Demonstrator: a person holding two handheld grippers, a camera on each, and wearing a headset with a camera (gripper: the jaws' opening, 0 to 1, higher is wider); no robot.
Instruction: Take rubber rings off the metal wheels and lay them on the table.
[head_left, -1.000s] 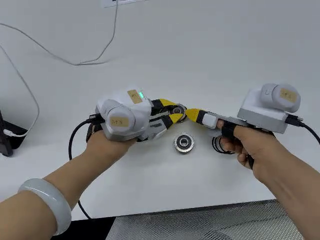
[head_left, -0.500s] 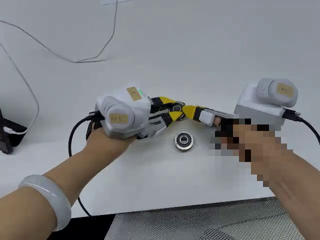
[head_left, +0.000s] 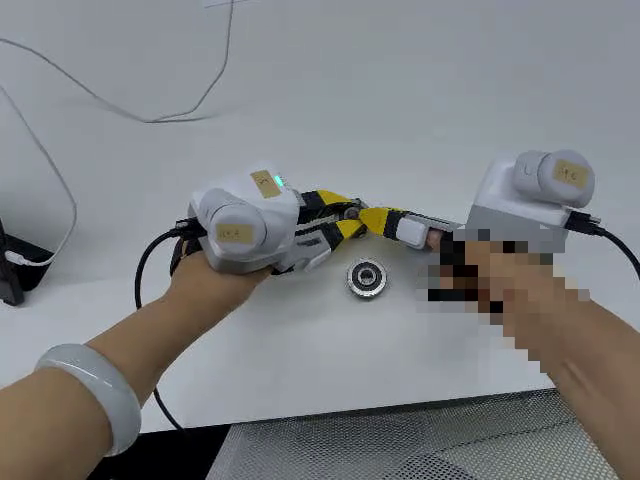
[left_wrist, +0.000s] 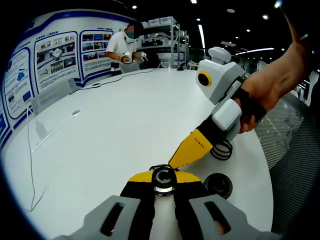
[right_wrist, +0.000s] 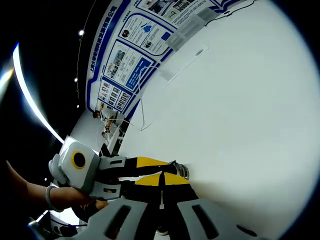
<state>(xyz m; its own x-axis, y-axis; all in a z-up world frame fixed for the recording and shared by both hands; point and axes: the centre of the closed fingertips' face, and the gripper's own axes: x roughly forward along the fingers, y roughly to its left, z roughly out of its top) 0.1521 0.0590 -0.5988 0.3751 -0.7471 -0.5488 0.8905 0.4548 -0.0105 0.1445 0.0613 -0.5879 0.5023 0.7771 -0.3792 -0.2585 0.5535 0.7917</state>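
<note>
Both grippers are sitting a little higher and closer together than a second ago. The left gripper (head_left: 340, 222) is pinching a metal wheel (left_wrist: 163, 176) in its jaws above the surface (head_left: 400, 120), and the right gripper (head_left: 378, 219) is pressing its jaws together, poking the wheel's edge. I think the right one should be hooking the rubber ring (left_wrist: 162, 166) and pulling slowly while the left is squeezing hard, then laying it beside the spare wheel (head_left: 368, 277) and loose rings (left_wrist: 220, 149) lying below.
</note>
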